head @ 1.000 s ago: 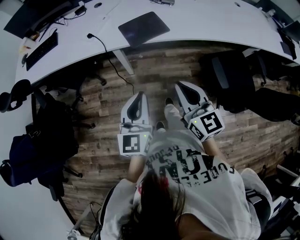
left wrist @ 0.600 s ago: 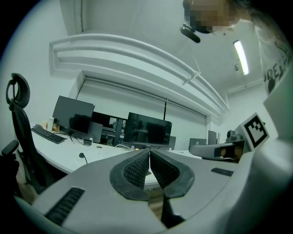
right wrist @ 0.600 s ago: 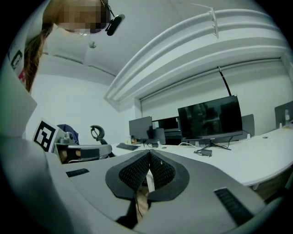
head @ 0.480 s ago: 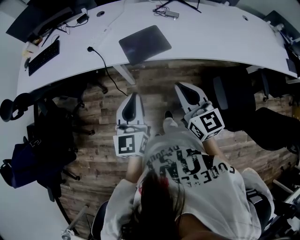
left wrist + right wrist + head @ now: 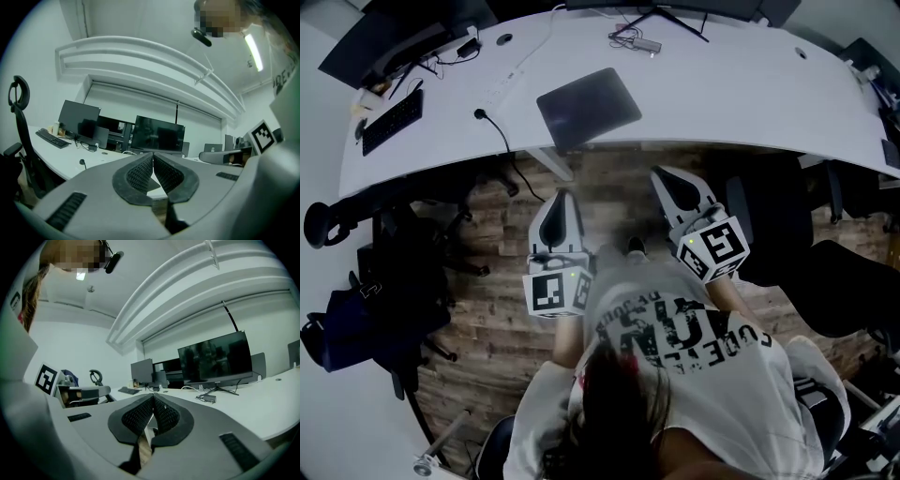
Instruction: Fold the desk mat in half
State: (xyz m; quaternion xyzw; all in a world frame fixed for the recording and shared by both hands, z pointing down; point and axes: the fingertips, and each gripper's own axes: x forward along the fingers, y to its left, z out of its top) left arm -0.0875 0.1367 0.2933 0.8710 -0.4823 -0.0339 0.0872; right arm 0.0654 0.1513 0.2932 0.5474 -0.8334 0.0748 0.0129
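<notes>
A dark grey desk mat [image 5: 588,107] lies flat near the front edge of the curved white desk [image 5: 722,89] in the head view. Both grippers hang in the air over the wooden floor, short of the desk and well apart from the mat. My left gripper [image 5: 562,205] points toward the desk, its jaws shut with nothing between them; its black pads [image 5: 140,174] meet tip to tip. My right gripper [image 5: 667,179] is held slightly higher at the right, also shut and empty, its pads [image 5: 165,416] pressed together.
A keyboard [image 5: 391,119] and a monitor [image 5: 380,37] sit at the desk's left end. A black cable [image 5: 499,133] runs off the front edge. A monitor stand [image 5: 661,19] is at the back. Dark office chairs [image 5: 778,220] stand right, a chair and bag [image 5: 356,314] left.
The head view has tipped, so the desk and mat show lower and fuller in the frame. Both grippers stay shut and have shifted slightly toward the desk.
</notes>
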